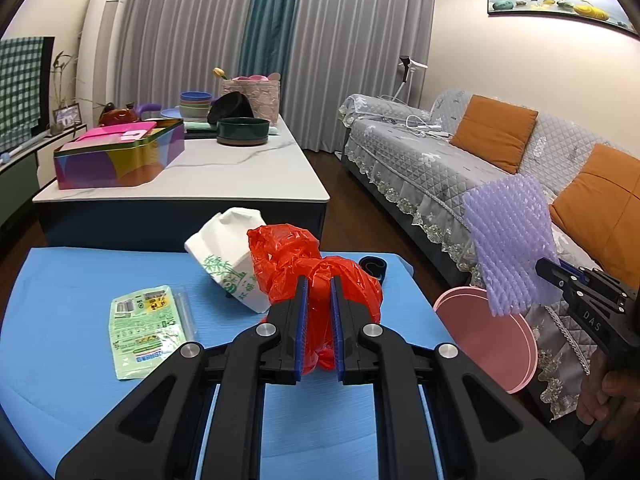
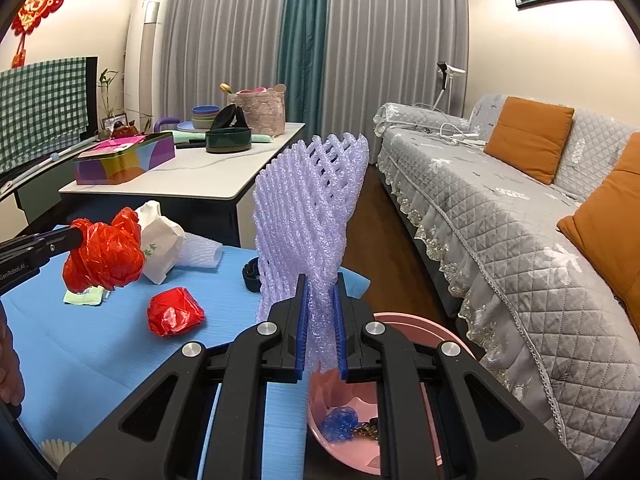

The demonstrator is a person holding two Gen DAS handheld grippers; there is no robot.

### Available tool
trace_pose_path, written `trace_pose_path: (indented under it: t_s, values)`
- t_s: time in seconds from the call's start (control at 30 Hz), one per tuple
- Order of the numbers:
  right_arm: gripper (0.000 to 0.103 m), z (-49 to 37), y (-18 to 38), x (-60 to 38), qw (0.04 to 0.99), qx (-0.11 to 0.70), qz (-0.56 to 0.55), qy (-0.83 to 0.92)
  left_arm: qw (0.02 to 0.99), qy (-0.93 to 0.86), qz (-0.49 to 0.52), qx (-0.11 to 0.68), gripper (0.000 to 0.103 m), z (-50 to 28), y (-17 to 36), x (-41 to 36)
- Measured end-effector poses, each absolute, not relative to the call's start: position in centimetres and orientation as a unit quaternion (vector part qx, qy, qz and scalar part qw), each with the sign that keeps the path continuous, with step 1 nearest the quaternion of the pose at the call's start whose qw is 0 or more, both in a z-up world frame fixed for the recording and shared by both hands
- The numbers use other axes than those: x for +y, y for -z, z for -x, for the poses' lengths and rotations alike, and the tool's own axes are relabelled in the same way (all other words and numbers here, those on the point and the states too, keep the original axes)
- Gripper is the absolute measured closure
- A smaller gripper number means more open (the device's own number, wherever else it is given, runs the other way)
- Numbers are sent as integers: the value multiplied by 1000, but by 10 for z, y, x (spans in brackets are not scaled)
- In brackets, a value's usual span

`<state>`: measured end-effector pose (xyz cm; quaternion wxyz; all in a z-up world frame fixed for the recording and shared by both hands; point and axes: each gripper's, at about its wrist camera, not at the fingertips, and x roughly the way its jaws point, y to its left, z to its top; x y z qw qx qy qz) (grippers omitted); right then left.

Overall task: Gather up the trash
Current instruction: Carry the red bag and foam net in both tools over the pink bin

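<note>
Now your left claw [image 1: 319, 300] clamped on the red bag [image 1: 312, 264] above the blue table [image 1: 72, 320], your right claw [image 2: 322, 304] pinching the foam net [image 2: 312, 208] (lilac) over the pink bin [image 2: 416, 326].

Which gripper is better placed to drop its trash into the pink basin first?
Right: probably, since the right gripper holds the purple foam net directly above the pink basin.
</note>
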<state>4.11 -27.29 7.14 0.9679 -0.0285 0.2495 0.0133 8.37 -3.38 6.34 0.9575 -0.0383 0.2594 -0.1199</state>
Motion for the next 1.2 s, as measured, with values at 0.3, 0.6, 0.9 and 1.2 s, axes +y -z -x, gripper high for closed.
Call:
trace_pose_path:
  t_s: [0.3,0.6,0.9,1.2]
  values:
    - [91,-37,-71,-291,968,251,20,0,956,133,32,260,92,-87,-63,-53]
    - [91,-32,-71,-312,967,253,10,17,953,148,24,263,92,-89,-61,-73]
    - [91,-27,-70,-329,966,256,1,31,950,159,26,268,92,-93,-62,-88]
    - [91,-28,-70,-346,965,260,-11,46,947,180,15,266,92,-94,-71,-110]
